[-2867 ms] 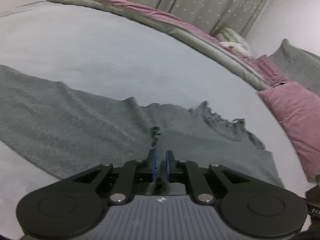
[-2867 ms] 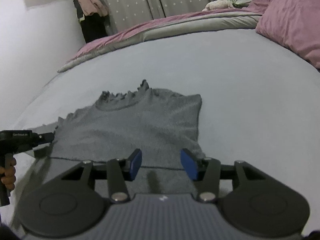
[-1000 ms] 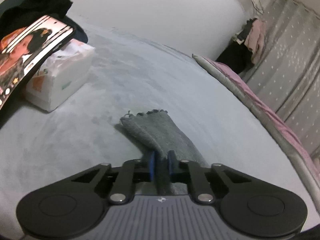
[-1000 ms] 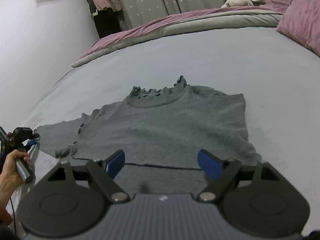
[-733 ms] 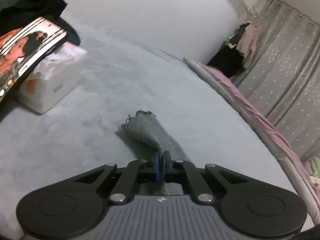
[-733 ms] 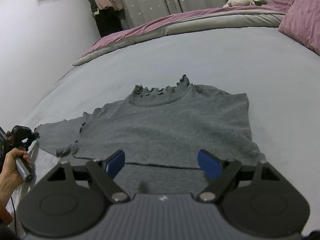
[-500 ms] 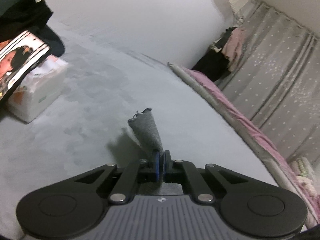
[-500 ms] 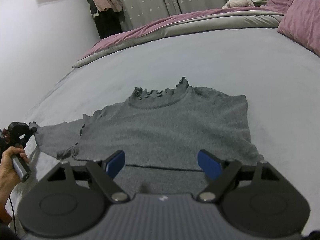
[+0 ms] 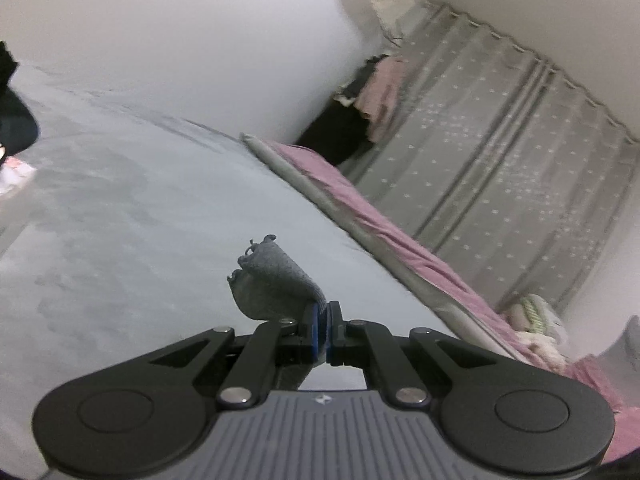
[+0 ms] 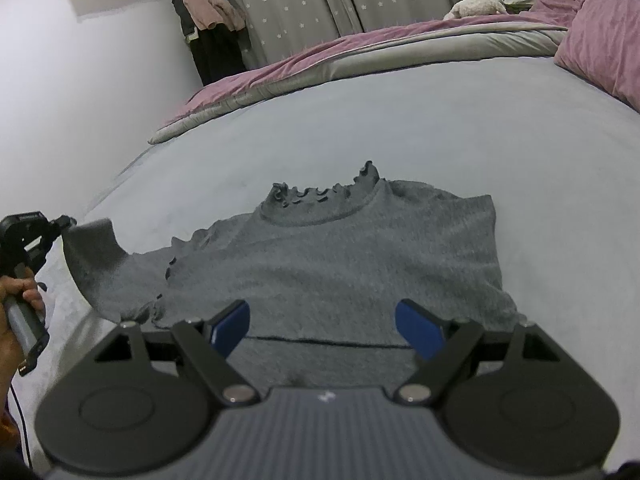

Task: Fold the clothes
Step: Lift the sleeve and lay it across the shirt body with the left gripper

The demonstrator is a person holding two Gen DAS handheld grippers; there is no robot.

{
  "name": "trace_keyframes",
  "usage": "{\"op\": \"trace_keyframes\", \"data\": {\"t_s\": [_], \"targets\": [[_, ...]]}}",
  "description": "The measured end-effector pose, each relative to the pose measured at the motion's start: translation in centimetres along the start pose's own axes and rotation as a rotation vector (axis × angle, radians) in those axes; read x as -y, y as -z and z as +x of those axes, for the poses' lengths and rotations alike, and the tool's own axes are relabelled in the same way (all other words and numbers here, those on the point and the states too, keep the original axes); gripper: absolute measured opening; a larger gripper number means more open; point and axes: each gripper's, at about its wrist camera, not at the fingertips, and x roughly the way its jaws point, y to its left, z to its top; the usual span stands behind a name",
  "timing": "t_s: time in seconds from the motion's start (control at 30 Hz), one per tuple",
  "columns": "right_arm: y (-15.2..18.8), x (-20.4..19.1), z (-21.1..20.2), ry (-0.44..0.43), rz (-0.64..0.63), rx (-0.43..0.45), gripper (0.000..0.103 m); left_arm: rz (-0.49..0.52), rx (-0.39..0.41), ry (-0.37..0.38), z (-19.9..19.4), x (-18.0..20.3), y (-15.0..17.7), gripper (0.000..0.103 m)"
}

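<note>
The left tongs are clamped on the cuff end of a sleeve of the grey sweater, holding it lifted off the bed; from the right side that sleeve rises toward the left tongs, held in a hand. The right tongs stand wide apart and empty, hovering just above the sweater's near hem. The body lies flat ahead of the right tongs, frilled collar on the far side, the other sleeve not visible. The step in hand looks like folding the sleeve inward. Next, the left tongs would need to carry the cuff across onto the body and let go, keeping the cloth smooth.
</note>
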Motion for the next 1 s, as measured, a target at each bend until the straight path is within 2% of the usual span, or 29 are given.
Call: {"op": "trace_keyframes", "data": {"t_s": [0.4, 0.8, 1.0], "targets": [[-0.1, -0.2, -0.2, -0.008, 0.009, 0.007, 0.084, 0.033, -0.083, 0.151, -1.1, 4.2, 1.3, 0.002], [-0.1, -0.1, -0.2, -0.014, 0.019, 0.007, 0.084, 0.090, -0.194, 0.261, -1.9, 8.0, 4.4, 0.002], [-0.3, -0.1, 0.1, -0.047, 0.056, 0.002, 0.084, 0.145, -0.278, 0.315, -2.2, 9.5, 7.0, 0.002]]}}
